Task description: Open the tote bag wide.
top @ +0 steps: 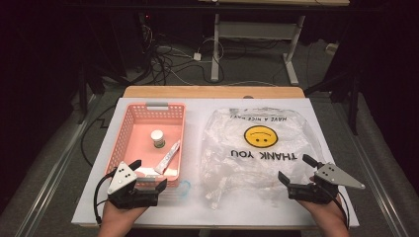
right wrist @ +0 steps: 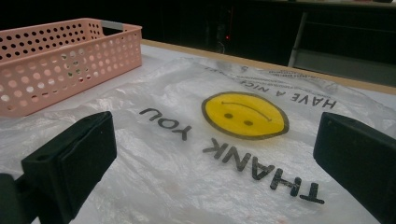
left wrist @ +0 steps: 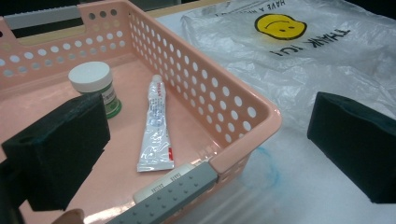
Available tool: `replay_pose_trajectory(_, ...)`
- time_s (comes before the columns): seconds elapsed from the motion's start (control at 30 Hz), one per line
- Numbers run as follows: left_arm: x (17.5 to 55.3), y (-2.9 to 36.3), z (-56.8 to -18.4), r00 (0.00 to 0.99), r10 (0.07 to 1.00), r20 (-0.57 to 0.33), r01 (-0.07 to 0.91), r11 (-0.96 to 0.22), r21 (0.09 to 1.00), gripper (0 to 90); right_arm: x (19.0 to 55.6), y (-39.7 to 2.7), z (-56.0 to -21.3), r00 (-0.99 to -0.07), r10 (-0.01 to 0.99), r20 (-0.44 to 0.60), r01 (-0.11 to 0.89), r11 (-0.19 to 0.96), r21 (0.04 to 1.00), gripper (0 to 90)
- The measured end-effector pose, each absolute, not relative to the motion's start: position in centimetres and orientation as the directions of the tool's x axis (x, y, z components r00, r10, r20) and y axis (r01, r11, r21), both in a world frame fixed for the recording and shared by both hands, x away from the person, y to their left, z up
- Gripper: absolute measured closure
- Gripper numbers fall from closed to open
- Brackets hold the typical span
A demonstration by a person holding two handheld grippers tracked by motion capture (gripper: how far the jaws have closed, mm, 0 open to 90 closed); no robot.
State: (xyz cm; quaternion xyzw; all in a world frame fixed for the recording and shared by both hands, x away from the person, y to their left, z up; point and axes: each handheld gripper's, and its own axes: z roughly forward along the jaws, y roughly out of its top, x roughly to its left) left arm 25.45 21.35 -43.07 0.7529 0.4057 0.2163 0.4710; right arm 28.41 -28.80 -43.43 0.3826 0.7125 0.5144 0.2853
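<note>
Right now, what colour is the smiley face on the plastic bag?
Yellow with black eyes and mouth; the smiley face on the plastic bag shows best in the right gripper view.

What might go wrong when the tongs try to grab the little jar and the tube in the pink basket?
1. The small white-lidded jar stands upright, so a bump from the open left tongs might tip it over.
2. The tube lies flat on the floor of the pink basket, so the tongs may slide over it.
3. The thin plastic bag lies crumpled near the open right tongs and could snag.
</note>
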Motion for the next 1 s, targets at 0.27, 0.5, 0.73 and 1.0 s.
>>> replay_pose_trajectory(0.27, 25.5, 21.4, -43.0, 0.580, 0.812, -0.061, 0.413, -0.229, 0.881, 0.0, 28.5, -29.2, -43.3, -0.538, 0.843, -0.006, 0.259, 0.172, 0.950, 0.2)
replay_pose_trajectory(0.5, 25.7, 21.7, -43.0, 0.585, 0.806, -0.088, 0.435, -0.220, 0.873, 0.0, 28.6, -30.4, -43.0, -0.512, 0.859, -0.004, 0.274, 0.168, 0.947, 0.9)
replay_pose_trajectory(0.73, 25.8, 21.7, -42.9, 0.593, 0.801, -0.085, 0.430, -0.226, 0.874, 0.0, 28.5, -33.4, -43.0, -0.431, 0.902, 0.015, 0.331, 0.143, 0.933, 4.5)
replay_pose_trajectory(1.0, 26.1, 21.6, -42.7, 0.599, 0.792, -0.117, 0.447, -0.209, 0.870, 0.0, 28.8, -36.8, -44.2, -0.338, 0.941, 0.037, 0.432, 0.120, 0.894, 12.4)
